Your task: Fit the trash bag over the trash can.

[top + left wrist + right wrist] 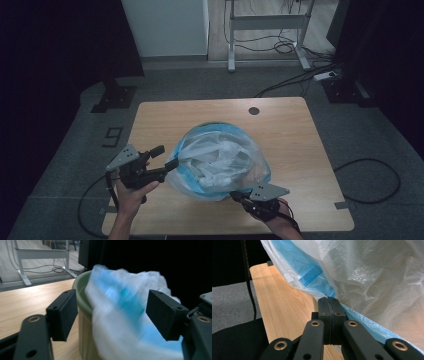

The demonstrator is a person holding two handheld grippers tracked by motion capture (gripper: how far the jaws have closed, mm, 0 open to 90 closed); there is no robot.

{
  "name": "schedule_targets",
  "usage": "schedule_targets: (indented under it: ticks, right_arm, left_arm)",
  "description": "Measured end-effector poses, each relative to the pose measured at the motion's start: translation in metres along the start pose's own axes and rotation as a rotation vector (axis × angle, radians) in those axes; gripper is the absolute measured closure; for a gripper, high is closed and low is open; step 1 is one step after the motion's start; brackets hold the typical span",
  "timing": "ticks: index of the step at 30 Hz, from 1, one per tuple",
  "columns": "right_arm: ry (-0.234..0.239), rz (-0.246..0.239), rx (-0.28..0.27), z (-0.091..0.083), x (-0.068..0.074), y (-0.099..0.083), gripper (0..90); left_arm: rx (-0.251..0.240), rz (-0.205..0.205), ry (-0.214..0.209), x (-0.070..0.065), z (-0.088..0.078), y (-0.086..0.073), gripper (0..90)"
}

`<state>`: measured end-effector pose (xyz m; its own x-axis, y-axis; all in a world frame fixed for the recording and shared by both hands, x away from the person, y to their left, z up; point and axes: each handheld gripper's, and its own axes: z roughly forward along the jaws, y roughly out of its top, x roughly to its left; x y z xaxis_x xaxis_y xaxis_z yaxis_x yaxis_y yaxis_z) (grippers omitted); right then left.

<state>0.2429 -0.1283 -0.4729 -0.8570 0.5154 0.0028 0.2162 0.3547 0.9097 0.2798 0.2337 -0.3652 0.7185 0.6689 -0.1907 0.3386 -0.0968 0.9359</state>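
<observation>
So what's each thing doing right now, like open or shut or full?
Left gripper: open, jaws either side of the bag, not pressing it.
Right gripper: shut on the bag's edge.
Plastic bag: blue and clear, crumpled, draped inside the bin and over its rim.
Green bin: upright on the table, lined with the bag.
Table: wooden, holding the bin.
</observation>
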Motion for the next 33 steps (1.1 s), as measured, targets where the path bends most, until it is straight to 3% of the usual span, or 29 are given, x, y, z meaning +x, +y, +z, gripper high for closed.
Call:
schedule_targets:
  ticks: [3,7,9,10,11,12,13,16,18,19,20,22,25,26,27,28,30,31,32,33]
  right_arm:
    - [-0.002,0.002,-0.002,-0.001,0.000,0.000,88.6]
    - [-0.002,0.000,-0.004,-0.001,0.001,0.000,88.5]
    - [-0.005,-0.004,-0.004,-0.001,0.002,-0.001,88.3]
    - [-0.007,-0.007,-0.005,-0.001,0.002,-0.002,88.1]
    - [-0.005,-0.008,-0.012,-0.003,0.003,-0.003,85.8]
    - [-0.006,-0.008,-0.015,-0.003,0.003,-0.004,83.4]
    - [-0.006,-0.008,-0.015,-0.003,0.003,-0.004,83.4]
    - [-0.003,-0.035,-0.035,-0.010,0.009,-0.004,67.4]
    - [-0.001,-0.064,-0.087,-0.026,0.017,0.003,58.8]
    - [-0.001,-0.064,-0.087,-0.026,0.017,0.003,58.8]
    - [-0.027,-0.086,-0.143,-0.043,0.020,0.015,54.2]
    - [-0.043,-0.086,-0.160,-0.049,0.019,0.020,52.6]
    - [-0.125,-0.079,-0.208,-0.067,0.006,0.037,47.9]
    - [-0.185,-0.058,-0.214,-0.073,-0.013,0.046,44.9]
    - [-0.185,-0.058,-0.214,-0.073,-0.013,0.046,44.9]
    - [-0.226,-0.027,-0.205,-0.073,-0.032,0.052,43.5]
    - [-0.235,0.005,-0.193,-0.069,-0.047,0.054,41.1]
    - [-0.235,0.005,-0.193,-0.069,-0.047,0.054,41.1]
    - [-0.217,0.036,-0.182,-0.063,-0.062,0.056,40.4]
    - [-0.217,0.036,-0.182,-0.063,-0.062,0.056,40.4]
  left_arm:
    - [0.038,0.022,0.020,-0.002,0.009,0.010,22.6]
    - [0.069,0.012,0.039,0.002,0.022,0.016,25.7]
    - [0.095,-0.004,0.042,0.007,0.030,0.017,35.0]
    - [0.114,-0.010,0.052,0.010,0.035,0.016,35.0]
    - [0.119,-0.018,0.055,0.013,0.038,0.014,47.4]
    - [0.124,-0.027,0.054,0.015,0.040,0.012,52.8]
    - [0.123,-0.041,0.053,0.018,0.041,0.010,52.8]
    - [0.115,-0.070,0.048,0.024,0.042,0.003,69.9]
    - [0.116,-0.069,0.055,0.025,0.041,0.000,79.9]
    - [0.114,-0.071,0.062,0.025,0.041,-0.001,79.9]
    - [0.105,-0.072,0.071,0.026,0.040,-0.002,85.4]
    - [0.098,-0.068,0.077,0.026,0.039,-0.002,86.7]
    - [0.072,-0.057,0.087,0.023,0.037,-0.003,89.1]
    - [0.058,-0.047,0.091,0.021,0.036,-0.003,89.6]
    - [0.058,-0.047,0.091,0.021,0.036,-0.003,89.6]
    - [0.041,-0.041,0.095,0.020,0.035,-0.002,89.7]
    - [0.031,-0.031,0.100,0.018,0.035,-0.002,89.7]
    - [0.031,-0.031,0.100,0.018,0.035,-0.002,89.8]
    - [0.020,-0.023,0.106,0.018,0.035,-0.002,89.8]
    - [0.020,-0.023,0.106,0.018,0.035,-0.002,89.8]
